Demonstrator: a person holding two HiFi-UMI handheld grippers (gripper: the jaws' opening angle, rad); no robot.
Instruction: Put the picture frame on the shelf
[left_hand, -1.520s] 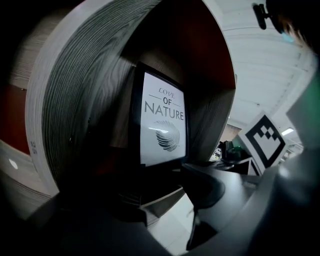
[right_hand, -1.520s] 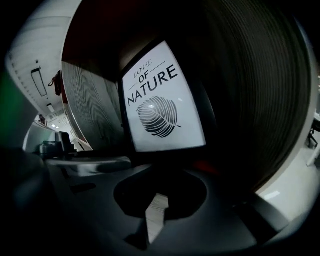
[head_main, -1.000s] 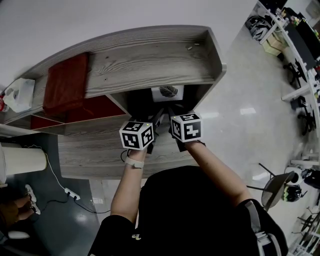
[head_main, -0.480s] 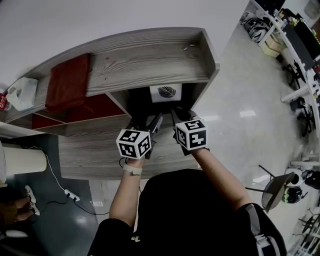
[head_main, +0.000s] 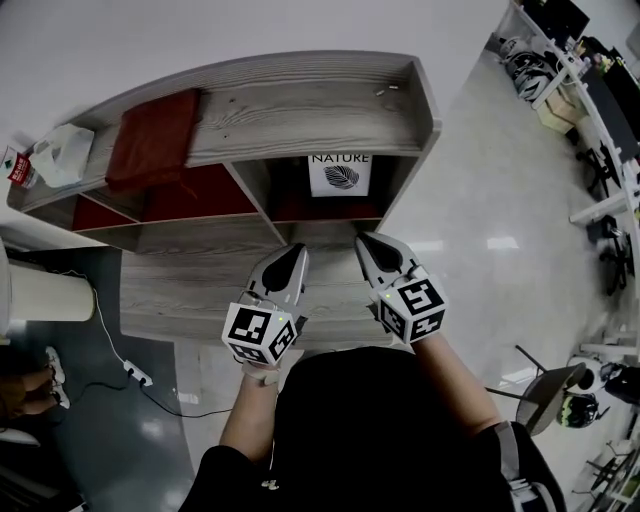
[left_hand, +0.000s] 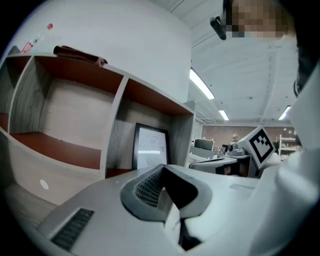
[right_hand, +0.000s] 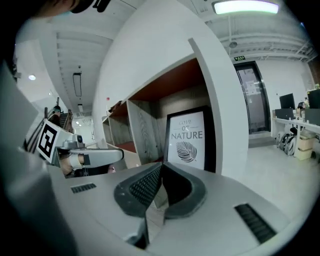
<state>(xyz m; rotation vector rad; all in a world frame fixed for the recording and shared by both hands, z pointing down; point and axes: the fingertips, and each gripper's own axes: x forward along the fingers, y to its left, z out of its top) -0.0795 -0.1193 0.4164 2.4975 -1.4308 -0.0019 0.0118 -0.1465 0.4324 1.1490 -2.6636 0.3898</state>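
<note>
Right gripper view gives the clearest look at the picture frame (right_hand: 189, 140): a thin black border around a white print, with the word NATURE above a dark leaf. It stands upright in the end compartment of the shelf (head_main: 300, 110), the one at the right in the head view, set back near the rear panel on a reddish-brown board. Grey wood-grain walls close it in on both sides.

Nothing touches the frame. Both tongs hang out in front of the shelf, well clear of it and side by side. The left gripper (head_main: 295, 250) has just been closing; its jaws now meet with nothing between them. The right gripper (head_main: 365, 240) also has its jaws pressed together and empty, tips aimed toward the frame's compartment.

Farther off, a red cloth (head_main: 150, 140) lies on the shelf's top board toward its left end.
</note>
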